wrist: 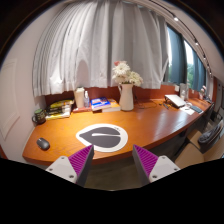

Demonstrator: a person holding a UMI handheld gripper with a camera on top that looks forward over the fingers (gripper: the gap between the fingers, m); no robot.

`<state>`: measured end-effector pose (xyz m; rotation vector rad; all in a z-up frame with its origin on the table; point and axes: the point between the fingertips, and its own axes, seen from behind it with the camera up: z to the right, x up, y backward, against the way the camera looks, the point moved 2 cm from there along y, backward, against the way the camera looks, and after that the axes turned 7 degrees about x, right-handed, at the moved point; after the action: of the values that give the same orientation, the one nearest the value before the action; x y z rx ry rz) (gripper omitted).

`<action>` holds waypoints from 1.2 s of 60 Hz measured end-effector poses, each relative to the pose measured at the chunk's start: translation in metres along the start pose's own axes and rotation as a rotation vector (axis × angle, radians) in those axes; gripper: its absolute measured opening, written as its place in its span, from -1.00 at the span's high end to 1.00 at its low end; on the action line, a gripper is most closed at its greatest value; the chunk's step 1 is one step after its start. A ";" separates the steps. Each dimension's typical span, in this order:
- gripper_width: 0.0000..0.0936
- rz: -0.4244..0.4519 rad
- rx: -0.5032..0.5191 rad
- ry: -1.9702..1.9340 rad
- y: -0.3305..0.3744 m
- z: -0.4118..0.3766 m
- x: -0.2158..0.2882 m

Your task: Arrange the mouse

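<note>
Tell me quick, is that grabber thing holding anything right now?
Gripper: jaws open, holding nothing; the mouse lies on the desk, off to the left beyond the fingers.

We're in an office or home study. Long curved wooden desk (120, 125) runs along the wall, round grey mouse mat (101, 138) on it, dark mouse (43, 143) off to one side. Stacked books and papers (60, 110) sit at the back, more desk clutter (178, 100) toward the far end by the window (178, 60). White curtains (100, 50) hang full height behind the desk; a vase of flowers (126, 85) stands in front of them
</note>
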<state>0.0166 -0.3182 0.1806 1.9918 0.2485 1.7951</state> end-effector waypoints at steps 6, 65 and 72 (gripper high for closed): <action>-0.64 -0.076 0.065 0.017 -0.053 -0.066 -0.074; -0.56 -0.342 0.316 0.161 -0.255 -0.342 -0.098; -0.27 -0.345 0.289 0.148 -0.264 -0.340 -0.095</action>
<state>-0.2864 -0.0554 -0.0010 1.8549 0.8859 1.7543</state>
